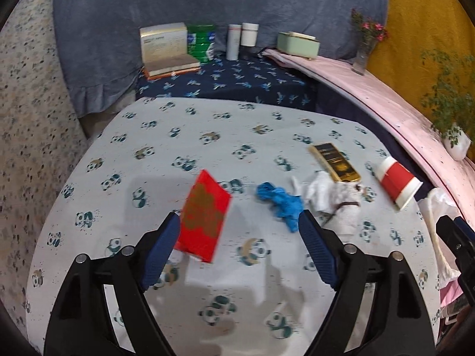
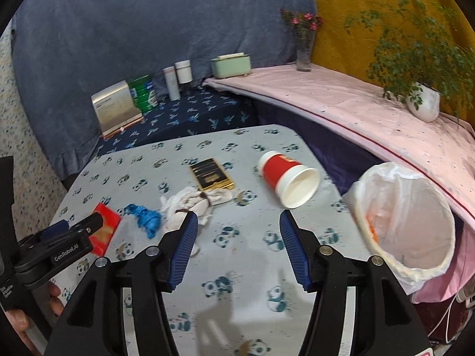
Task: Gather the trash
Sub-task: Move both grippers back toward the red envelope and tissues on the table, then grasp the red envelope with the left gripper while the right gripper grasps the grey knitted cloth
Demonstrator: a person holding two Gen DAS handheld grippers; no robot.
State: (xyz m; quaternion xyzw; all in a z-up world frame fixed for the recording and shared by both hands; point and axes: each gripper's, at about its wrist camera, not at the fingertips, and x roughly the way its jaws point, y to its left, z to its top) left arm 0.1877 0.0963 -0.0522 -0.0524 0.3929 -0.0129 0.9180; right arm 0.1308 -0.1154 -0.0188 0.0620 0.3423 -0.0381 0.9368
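A red packet with gold print lies on the panda tablecloth, just ahead of my open left gripper, beside its left finger. Right of it lie a crumpled blue wrapper, white tissue, a black-and-gold box and a tipped red paper cup. My right gripper is open and empty over the table, short of the cup, tissue and box. A bin lined with a white bag stands at the table's right edge.
A lower dark-blue table behind holds a book stand, a green can, two white bottles and a mint box. A pink shelf on the right carries a flower vase and a potted plant.
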